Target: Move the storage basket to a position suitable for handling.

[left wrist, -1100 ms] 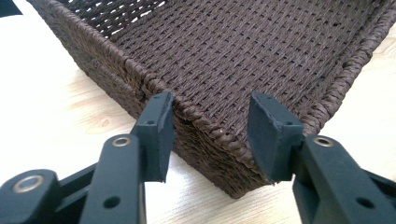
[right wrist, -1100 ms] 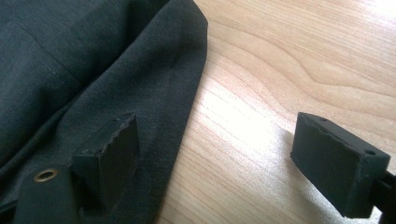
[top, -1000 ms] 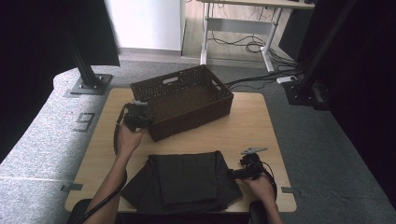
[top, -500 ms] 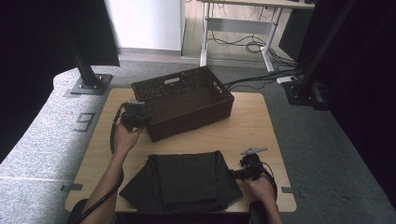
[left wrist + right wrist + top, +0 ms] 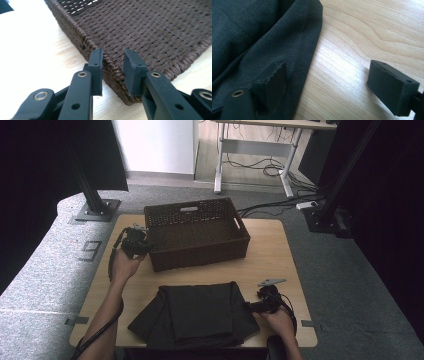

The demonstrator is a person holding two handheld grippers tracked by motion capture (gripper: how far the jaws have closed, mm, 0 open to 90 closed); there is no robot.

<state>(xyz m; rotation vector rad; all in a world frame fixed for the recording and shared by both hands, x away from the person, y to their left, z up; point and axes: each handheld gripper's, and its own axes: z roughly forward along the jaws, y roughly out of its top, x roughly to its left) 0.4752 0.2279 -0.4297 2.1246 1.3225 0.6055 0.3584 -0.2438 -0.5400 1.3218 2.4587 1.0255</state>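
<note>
Wicker basket (image 5: pixel 196 237), dark brown and empty, sits toward the far side of a pale wooden counter (image 5: pixel 270 250), with a folded black cloth (image 5: pixel 192 315) lying near the front edge. The person's left hand (image 5: pixel 125 265) holds the left tongs (image 5: pixel 142 244) at the basket's near left corner. In the left gripper view, the two black jaws stand a little apart, straddling the woven rim of the basket (image 5: pixel 150 32) at that corner without pressing on it; the gap between them is narrow, and the rim runs through it. The right hand (image 5: pixel 277 320) rests at the counter's front right, holding the right tongs (image 5: pixel 250 306) at the right edge of the cloth. In the right gripper view the jaws are spread wide and released: one hangs over the edge of the black cloth (image 5: pixel 262 40), the other over bare wood (image 5: pixel 367 37); nothing lies between them but the fabric's border and the grain. Cables trail from both tools along the forearms. Grey carpet (image 5: pixel 45 270) surrounds the counter, and a desk frame (image 5: pixel 255 155) stands beyond.
</note>
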